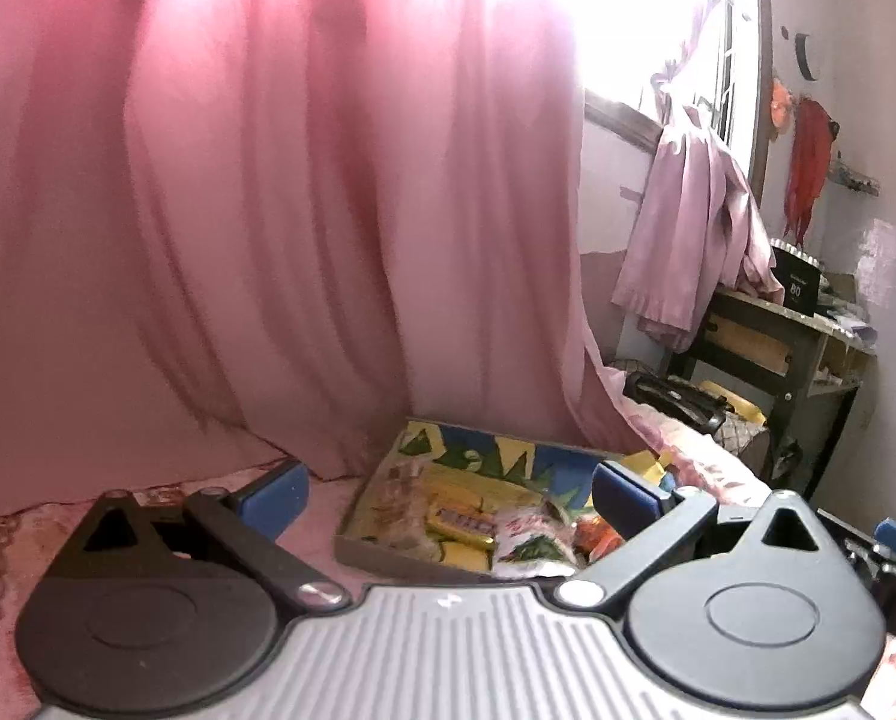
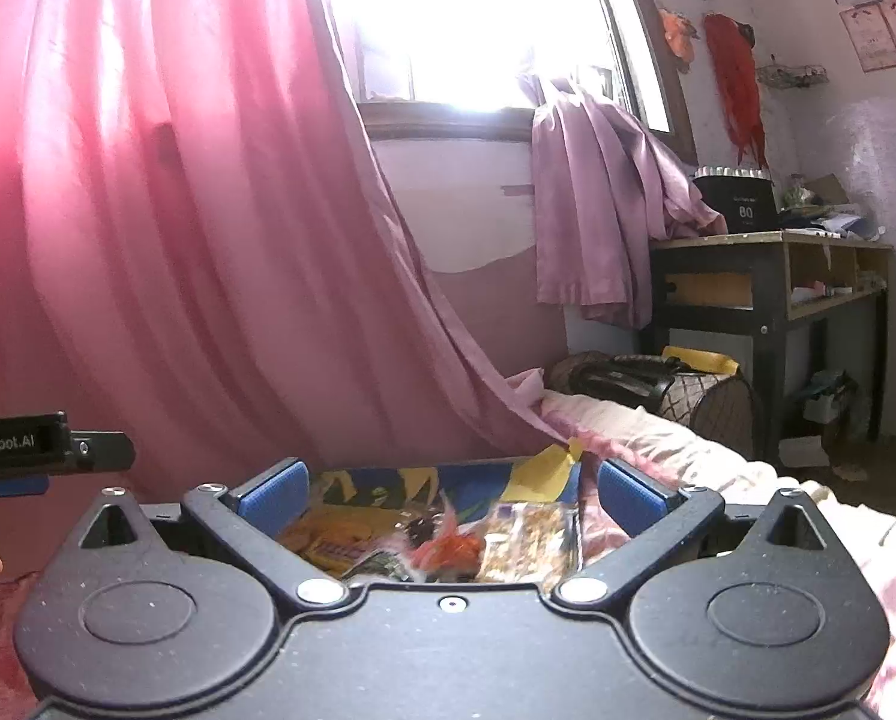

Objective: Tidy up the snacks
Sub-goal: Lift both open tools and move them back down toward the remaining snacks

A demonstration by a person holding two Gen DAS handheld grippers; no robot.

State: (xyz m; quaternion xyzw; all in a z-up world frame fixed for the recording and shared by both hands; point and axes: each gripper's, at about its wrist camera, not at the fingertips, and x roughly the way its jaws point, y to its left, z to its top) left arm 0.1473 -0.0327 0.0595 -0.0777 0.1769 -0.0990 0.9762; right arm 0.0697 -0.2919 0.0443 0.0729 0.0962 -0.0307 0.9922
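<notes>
A shallow tray (image 1: 381, 558) with a blue and yellow patterned wall lies on the pink bedspread and holds several snack packets. In the left wrist view I see yellow packets (image 1: 454, 495), a brown bar (image 1: 460, 521) and a white packet (image 1: 523, 534). My left gripper (image 1: 448, 495) is open and empty, just before the tray. The right wrist view shows the same tray (image 2: 484, 477) with a yellow packet (image 2: 327, 540), an orange one (image 2: 454, 549) and a golden one (image 2: 532, 540). My right gripper (image 2: 451, 495) is open and empty above its near edge.
A pink curtain (image 1: 267, 210) hangs right behind the tray. A dark desk (image 2: 772, 282) with clutter stands at the far right, with a bag (image 2: 658, 384) beside the bed. The left gripper's body (image 2: 39, 450) shows at the left edge of the right wrist view.
</notes>
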